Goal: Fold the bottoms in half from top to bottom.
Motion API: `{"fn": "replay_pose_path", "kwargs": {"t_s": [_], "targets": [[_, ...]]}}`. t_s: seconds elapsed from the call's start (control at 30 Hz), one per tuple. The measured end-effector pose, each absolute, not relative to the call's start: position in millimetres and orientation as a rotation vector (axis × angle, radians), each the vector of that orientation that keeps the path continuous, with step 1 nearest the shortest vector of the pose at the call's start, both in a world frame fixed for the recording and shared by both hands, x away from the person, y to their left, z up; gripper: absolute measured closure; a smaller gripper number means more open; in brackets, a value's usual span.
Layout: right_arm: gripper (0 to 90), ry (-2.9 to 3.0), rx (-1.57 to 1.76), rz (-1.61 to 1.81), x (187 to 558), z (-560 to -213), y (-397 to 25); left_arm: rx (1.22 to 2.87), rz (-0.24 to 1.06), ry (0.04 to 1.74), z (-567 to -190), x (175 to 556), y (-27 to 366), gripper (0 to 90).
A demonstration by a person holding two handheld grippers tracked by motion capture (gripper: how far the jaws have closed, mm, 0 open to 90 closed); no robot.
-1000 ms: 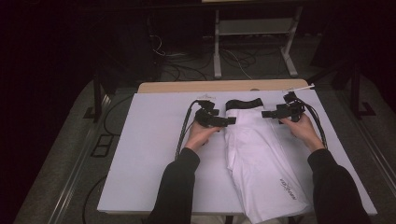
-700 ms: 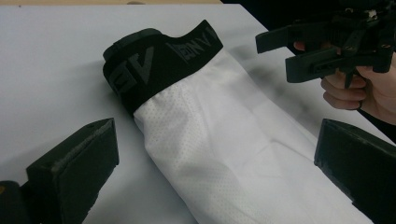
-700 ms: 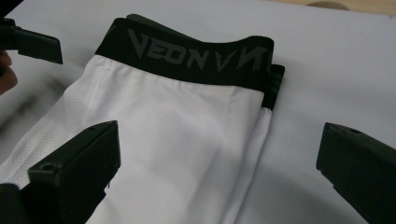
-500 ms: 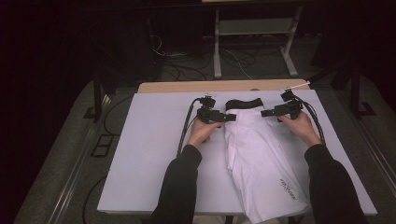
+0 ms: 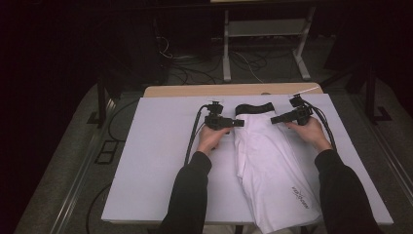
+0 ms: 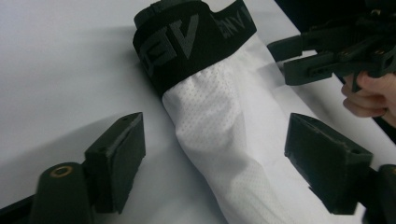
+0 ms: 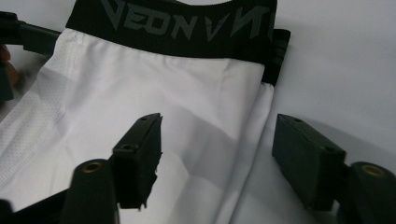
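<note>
Looking down on the bench [image 5: 160,165]: white sheet over it, a strip of bare wood showing at the far edge. Room past that is dark, with a metal stand [image 5: 263,44] and loose cables [image 5: 185,68] on the floor beyond the bench.

Landmark is the white shorts [image 5: 272,165], lying flat right of bench centre, folded lengthwise. Black waistband [image 5: 253,107] sits at the far end, grey lettering on it; the leg hems run toward the near bench edge, where a small print is visible on the fabric.

Left claw [image 5: 238,123] is just beside the shorts' left edge, right below the waistband. Its own view has the jaws wide apart, straddling the folded, perforated left edge of the fabric, nothing clamped.

Right claw [image 5: 275,119] is at the shorts' right edge, also just below the waistband. Its own view shows the jaws spread wide, left one over the white fabric, right one over the bare sheet, so the right fold edge sits between them. Nothing gripped.

No containers on the bench.
</note>
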State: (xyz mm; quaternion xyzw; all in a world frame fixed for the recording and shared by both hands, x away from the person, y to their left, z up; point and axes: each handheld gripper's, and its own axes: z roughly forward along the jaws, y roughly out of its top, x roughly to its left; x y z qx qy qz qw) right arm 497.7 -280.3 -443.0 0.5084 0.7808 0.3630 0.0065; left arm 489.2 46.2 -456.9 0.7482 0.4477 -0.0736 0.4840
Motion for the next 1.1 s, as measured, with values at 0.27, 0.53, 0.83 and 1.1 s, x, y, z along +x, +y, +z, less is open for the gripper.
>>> {"fn": "replay_pose_path", "kwargs": {"t_s": [0.27,0.53,0.83,1.1], "targets": [[47.9,2.433,1.634,1.138,499.3,-446.5,-280.7,1.849,-0.142,1.147,-458.3,492.2,38.6,30.2],[65.2,2.427,1.683,1.167,500.1,-448.7,-282.0,1.856,-0.149,1.177,-460.4,493.4,33.8,54.3],[86.3,2.428,1.702,1.131,500.1,-449.9,-277.6,1.859,-0.187,1.206,-465.2,496.2,32.0,82.9],[88.4,2.409,1.711,1.148,496.4,-444.8,-278.7,1.852,-0.167,1.198,-459.4,494.1,31.9,87.9]]}}
